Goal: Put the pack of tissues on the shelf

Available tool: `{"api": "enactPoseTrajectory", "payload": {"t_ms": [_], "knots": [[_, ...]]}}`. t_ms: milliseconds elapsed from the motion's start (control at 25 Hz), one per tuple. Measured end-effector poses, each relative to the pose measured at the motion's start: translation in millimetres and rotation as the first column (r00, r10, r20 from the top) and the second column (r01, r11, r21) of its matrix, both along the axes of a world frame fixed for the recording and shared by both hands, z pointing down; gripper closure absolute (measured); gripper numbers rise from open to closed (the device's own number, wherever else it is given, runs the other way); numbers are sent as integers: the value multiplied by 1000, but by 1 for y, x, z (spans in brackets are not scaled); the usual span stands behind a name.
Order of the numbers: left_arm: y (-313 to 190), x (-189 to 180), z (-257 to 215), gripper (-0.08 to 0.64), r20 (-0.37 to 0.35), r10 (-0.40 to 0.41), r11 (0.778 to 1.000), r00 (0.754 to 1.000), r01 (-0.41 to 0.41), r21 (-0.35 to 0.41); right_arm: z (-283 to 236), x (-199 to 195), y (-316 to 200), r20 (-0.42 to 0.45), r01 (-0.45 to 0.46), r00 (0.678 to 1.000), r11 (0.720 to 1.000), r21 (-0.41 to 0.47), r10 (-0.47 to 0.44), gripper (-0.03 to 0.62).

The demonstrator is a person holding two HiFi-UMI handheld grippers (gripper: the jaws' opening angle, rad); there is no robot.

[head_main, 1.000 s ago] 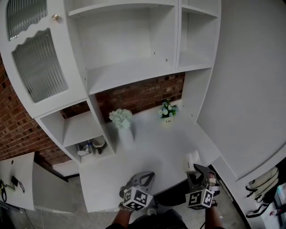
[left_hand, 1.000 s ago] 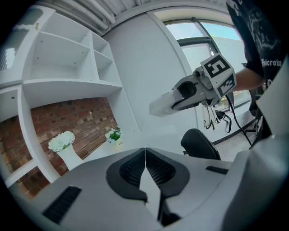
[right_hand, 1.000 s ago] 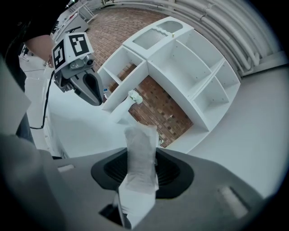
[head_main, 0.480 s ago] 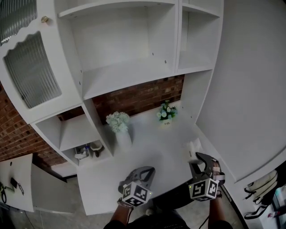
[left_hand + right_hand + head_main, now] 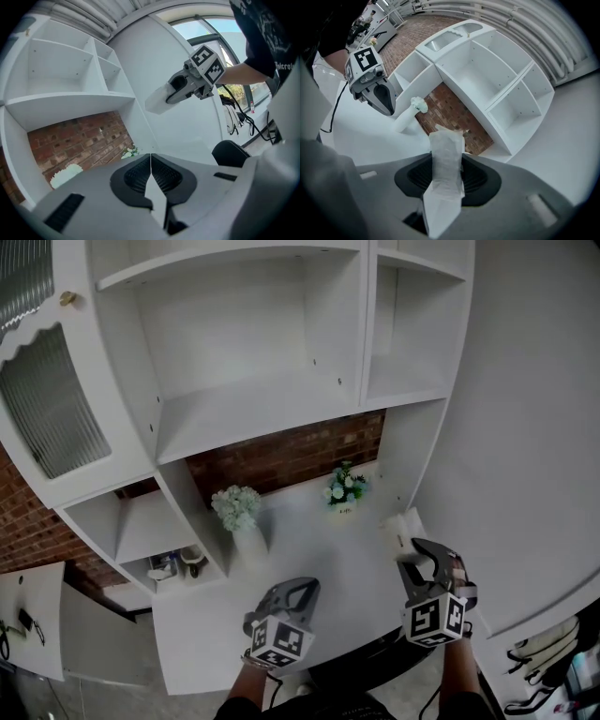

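The pack of tissues [image 5: 446,159] is a pale, soft, upright packet, and my right gripper [image 5: 447,174] is shut on its lower part. In the head view the pack [image 5: 401,529] sticks out ahead of the right gripper [image 5: 420,559], above the right end of the white counter [image 5: 309,549]. The white shelf unit [image 5: 244,413] rises behind the counter, and its wide middle shelf is bare. My left gripper [image 5: 289,596] hovers low at the counter's front, its jaws shut with nothing between them [image 5: 150,168]. The left gripper view shows the right gripper [image 5: 187,84] holding the pack [image 5: 157,101].
A white vase of white flowers [image 5: 236,517] and a small pot of flowers [image 5: 342,488] stand on the counter before the brick wall [image 5: 281,451]. A ribbed glass cabinet door [image 5: 37,418] hangs open at the left. Small items sit in a lower cubby [image 5: 178,563]. A white wall [image 5: 525,427] bounds the right side.
The right gripper has carried the pack a little higher and further toward the shelf unit. The head view has shifted, so the shelves sit lower. The left gripper has hardly moved.
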State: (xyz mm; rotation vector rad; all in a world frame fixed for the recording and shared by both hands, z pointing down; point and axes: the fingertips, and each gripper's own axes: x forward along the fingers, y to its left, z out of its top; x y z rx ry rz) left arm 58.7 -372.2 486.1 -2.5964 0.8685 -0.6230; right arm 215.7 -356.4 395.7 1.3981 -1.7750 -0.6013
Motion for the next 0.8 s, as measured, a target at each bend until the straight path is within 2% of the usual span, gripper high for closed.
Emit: {"api": "enactPoseTrajectory", "payload": {"t_ms": [520,800], "knots": [[-37,17,-25,548,-13,-81,997,997,81,18,-95,43,-76,-54,73,996,991,116,-67,442],[-41,19,-21,548,-32,-118,993,992,118,-27,-165,54,-112,-86,105,992,975,195,-89,442]]}}
